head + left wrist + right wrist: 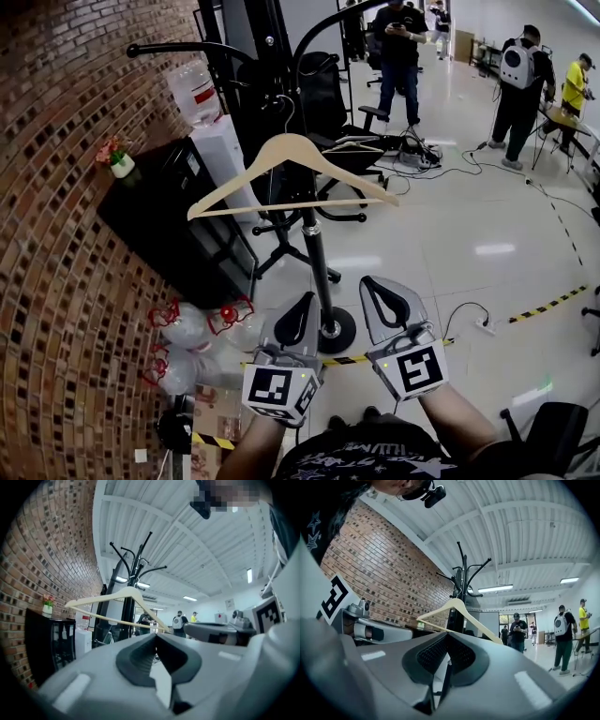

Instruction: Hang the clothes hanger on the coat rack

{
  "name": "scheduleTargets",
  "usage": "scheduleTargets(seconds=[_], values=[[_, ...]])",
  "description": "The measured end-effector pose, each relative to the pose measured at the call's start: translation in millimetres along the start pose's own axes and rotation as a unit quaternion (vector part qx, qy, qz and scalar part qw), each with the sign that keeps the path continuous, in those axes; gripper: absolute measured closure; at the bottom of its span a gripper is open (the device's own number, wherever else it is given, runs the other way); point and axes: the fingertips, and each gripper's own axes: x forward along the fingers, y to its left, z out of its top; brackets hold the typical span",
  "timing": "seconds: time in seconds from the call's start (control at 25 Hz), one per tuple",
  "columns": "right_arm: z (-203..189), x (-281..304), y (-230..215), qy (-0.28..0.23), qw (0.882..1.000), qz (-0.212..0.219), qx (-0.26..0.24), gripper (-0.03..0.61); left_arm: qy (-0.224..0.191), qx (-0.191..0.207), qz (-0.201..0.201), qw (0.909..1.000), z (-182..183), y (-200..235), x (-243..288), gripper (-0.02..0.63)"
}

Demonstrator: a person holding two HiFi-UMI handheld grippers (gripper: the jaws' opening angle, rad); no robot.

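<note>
A pale wooden clothes hanger [298, 142] hangs by its wire hook from an arm of the black coat rack [317, 248], level and free of both grippers. My left gripper [307, 298] and right gripper [367, 281] sit side by side below it, near the rack's base, both shut and empty. In the left gripper view the hanger [131, 592] and rack [133, 569] stand beyond the closed jaws of the left gripper [155, 637]. The right gripper view shows the hanger [457, 604] above the closed tips of the right gripper [447, 634].
A brick wall [56, 281] runs along the left, with a black cabinet [178, 225] carrying a flower pot [120, 164] and a water dispenser [202, 94]. Empty water bottles [183, 328] lie below. Several people [401, 47] stand far back; floor tape [548, 302] and cables cross at right.
</note>
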Motion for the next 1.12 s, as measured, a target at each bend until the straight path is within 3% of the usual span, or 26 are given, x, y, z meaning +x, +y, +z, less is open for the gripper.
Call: scheduleTargets(seconds=[0.36, 1.12], values=[[-28.5, 17.6, 1.6, 0.038, 0.998, 0.043, 0.021, 0.572, 0.031, -0.012, 0.012, 0.9994, -27.8, 3.2, 25.2, 0.609], [-26.0, 26.4, 11.9, 0.032, 0.997, 0.069, 0.002, 0.572, 0.018, -0.008, 0.017, 0.9997, -18.5, 6.3, 29.1, 0.609]])
